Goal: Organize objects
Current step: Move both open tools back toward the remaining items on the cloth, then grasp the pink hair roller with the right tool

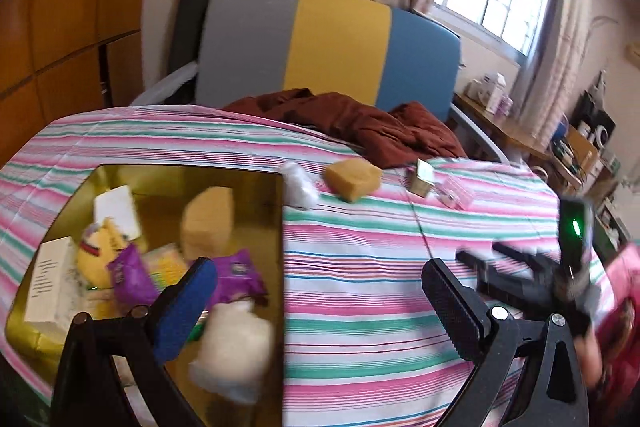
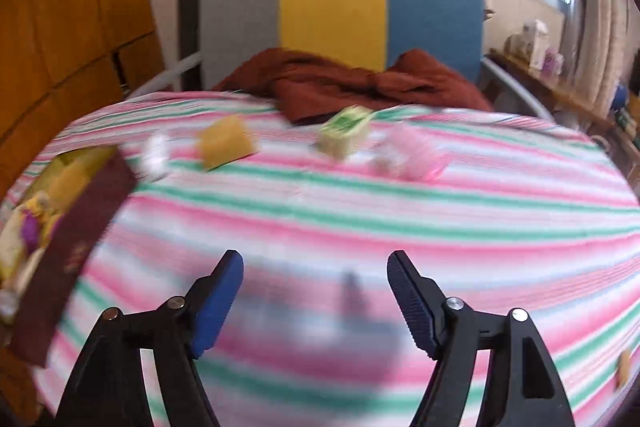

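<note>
A gold-lined box (image 1: 276, 211) with a maroon outer wall (image 2: 72, 227) sits on the striped bed at the left. It holds several items: purple packets, a yellow sponge block, white cartons. My left gripper (image 1: 320, 307) is open wide over the box's right edge. A blurred white fluffy wad (image 1: 232, 343) sits beside its blue pad (image 1: 188, 303), not pinched. My right gripper (image 2: 316, 303) is open over bare sheet with nothing between its fingers; it also shows as a blurred gripper (image 1: 480, 259). Loose on the bed are a white wad (image 1: 298, 187), a yellow sponge (image 1: 352, 179), a small green-gold box (image 2: 344, 133) and a pink box (image 2: 408, 155).
A rumpled rust-brown cloth (image 1: 360, 123) lies at the head of the bed, against a grey, yellow and blue headboard (image 1: 336, 43). A wooden wardrobe (image 1: 60, 27) stands left. A cluttered desk (image 1: 520, 131) under the window is right of the bed.
</note>
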Demonstrator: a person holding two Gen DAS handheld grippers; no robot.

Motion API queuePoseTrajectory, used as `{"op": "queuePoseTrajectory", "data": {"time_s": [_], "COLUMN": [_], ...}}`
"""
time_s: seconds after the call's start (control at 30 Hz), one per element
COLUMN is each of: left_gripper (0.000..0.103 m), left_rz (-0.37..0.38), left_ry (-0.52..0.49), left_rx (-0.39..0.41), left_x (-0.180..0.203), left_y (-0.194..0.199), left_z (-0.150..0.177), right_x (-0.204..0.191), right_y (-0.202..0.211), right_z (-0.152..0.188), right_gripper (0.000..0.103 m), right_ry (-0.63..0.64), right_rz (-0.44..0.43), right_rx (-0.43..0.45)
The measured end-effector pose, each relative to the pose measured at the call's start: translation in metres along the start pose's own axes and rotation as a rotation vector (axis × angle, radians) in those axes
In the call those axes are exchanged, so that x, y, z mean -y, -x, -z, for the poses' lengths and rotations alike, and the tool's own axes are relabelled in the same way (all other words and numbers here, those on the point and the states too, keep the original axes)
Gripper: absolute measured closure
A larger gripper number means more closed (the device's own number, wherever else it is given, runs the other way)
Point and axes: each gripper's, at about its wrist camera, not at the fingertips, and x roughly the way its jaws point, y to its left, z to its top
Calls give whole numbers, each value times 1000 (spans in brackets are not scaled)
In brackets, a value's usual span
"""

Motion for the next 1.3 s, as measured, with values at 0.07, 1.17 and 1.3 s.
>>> {"op": "queuePoseTrajectory", "data": {"time_s": [0.07, 1.17, 1.3], "left_gripper": [0, 0, 0], "left_rz": [1, 45, 41], "left_ry": [-20, -108, -169], "left_rx": [-16, -130, -146], "left_x": [11, 106, 133], "left_y": [-8, -136, -178], "left_z": [0, -47, -62], "right_x": [26, 103, 109], "right_y": [-11, -79, -59], "right_z": [-14, -42, -27], "right_gripper": [26, 37, 37], "right_ry": [-25, -46, -115], "right_rz": [25, 89, 140], "right_rx": [2, -23, -1]}}
